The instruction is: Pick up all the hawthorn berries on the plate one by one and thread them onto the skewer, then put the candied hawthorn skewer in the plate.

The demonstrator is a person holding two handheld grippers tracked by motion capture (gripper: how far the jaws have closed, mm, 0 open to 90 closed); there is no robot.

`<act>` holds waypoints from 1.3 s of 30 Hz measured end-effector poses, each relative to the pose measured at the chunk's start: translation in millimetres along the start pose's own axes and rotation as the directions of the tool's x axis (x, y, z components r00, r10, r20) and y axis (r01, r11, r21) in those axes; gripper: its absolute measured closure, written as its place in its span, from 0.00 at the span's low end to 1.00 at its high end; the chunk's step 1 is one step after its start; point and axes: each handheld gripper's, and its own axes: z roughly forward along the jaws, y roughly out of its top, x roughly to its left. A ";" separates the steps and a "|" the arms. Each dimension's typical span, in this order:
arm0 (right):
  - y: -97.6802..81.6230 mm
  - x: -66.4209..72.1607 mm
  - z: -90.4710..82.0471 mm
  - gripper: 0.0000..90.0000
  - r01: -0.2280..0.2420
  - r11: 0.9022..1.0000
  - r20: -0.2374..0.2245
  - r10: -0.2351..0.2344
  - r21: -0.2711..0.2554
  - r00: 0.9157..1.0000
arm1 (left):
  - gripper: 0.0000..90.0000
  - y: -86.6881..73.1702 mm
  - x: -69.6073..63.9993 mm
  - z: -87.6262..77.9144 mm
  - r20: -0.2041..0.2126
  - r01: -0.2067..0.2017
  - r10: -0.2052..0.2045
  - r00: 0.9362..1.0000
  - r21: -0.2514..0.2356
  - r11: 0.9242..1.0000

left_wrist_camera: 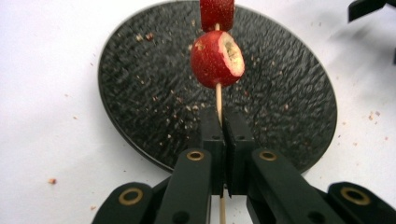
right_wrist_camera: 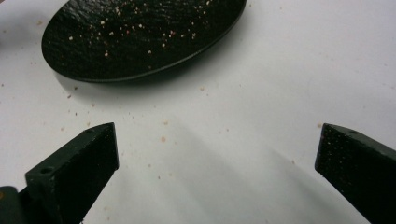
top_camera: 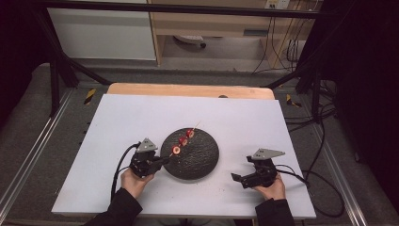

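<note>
jaws of left gripper (left_wrist_camera: 223,140) pinch 1 skewer (left_wrist_camera: 218,100) carrying 3 red fruit pieces (top_camera: 183,141) over 1 black plate (top_camera: 200,160); right gripper (right_wrist_camera: 217,158) jaws spread.

My left gripper (top_camera: 162,161) pinches skewer (top_camera: 184,139) of red fruit slices over black plate (top_camera: 200,162); right gripper (top_camera: 236,178) rests on white table (top_camera: 235,117).

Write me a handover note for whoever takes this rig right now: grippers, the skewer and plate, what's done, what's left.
Left gripper: shut on the skewer, holding it over the black plate.
Right gripper: open, nothing between its jaws, beside the plate on the white table.
Done: three red fruit pieces sit on the skewer.
Left: probably sliding the pieces off or setting the skewer down; crumbs lie on the plate.
</note>
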 end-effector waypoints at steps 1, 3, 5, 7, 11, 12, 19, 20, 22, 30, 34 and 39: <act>-1.3 -0.7 -1.2 0.00 0.002 1.000 0.001 -0.002 0.001 1.000 | 0.98 0.2 0.1 1.3 -0.002 -0.001 0.001 1.000 0.006 1.000; -3.6 -2.1 -2.6 0.00 0.002 1.000 0.007 -0.002 0.001 1.000 | 0.98 0.9 0.0 3.2 -0.001 -0.004 0.004 1.000 0.020 1.000; -5.1 -2.3 -3.4 0.00 -0.001 1.000 0.007 0.001 0.008 1.000 | 0.98 2.0 -0.7 5.0 -0.001 -0.012 0.012 1.000 0.039 0.999; -6.1 -2.3 -3.7 0.00 -0.002 1.000 0.009 0.002 0.015 1.000 | 0.98 3.6 -1.9 7.0 -0.008 -0.028 0.028 1.000 0.057 0.998; -10.0 -2.4 -5.2 0.00 0.000 1.000 0.020 -0.001 0.017 1.000 | 0.98 5.4 -2.7 11.5 0.000 -0.031 0.031 1.000 0.090 0.996; -10.9 -2.3 -5.7 0.00 0.003 1.000 0.025 -0.003 0.017 1.000 | 0.98 5.9 -2.4 12.2 0.002 -0.036 0.036 0.999 0.102 0.994; -13.6 -2.0 -6.6 0.00 0.010 1.000 0.029 -0.010 0.018 1.000 | 0.97 6.8 -3.8 19.8 -0.007 -0.042 0.044 0.999 0.156 0.987; -13.9 -2.0 -6.8 0.00 0.003 1.000 0.029 -0.004 0.019 1.000 | 0.98 6.8 -4.1 20.9 -0.014 -0.045 0.047 0.999 0.161 0.986; -14.5 -2.4 -7.5 0.00 0.004 1.000 0.029 -0.004 0.015 1.000 | 0.97 6.7 -4.6 22.9 -0.018 -0.048 0.052 0.998 0.177 0.983; -16.9 -4.1 -11.1 0.00 -0.019 1.000 0.024 0.019 0.001 1.000 | 0.97 10.0 -11.3 26.7 -0.048 -0.064 0.075 0.996 0.195 0.979; -17.2 -4.9 -12.3 0.00 -0.020 1.000 0.022 0.020 -0.004 1.000 | 0.97 12.1 -14.3 28.7 -0.066 -0.073 0.088 0.994 0.209 0.975; -16.9 -5.4 -12.9 0.00 -0.019 1.000 0.022 0.019 -0.009 1.000 | 0.82 11.4 -11.8 26.3 -0.069 -0.053 0.066 0.995 0.184 0.981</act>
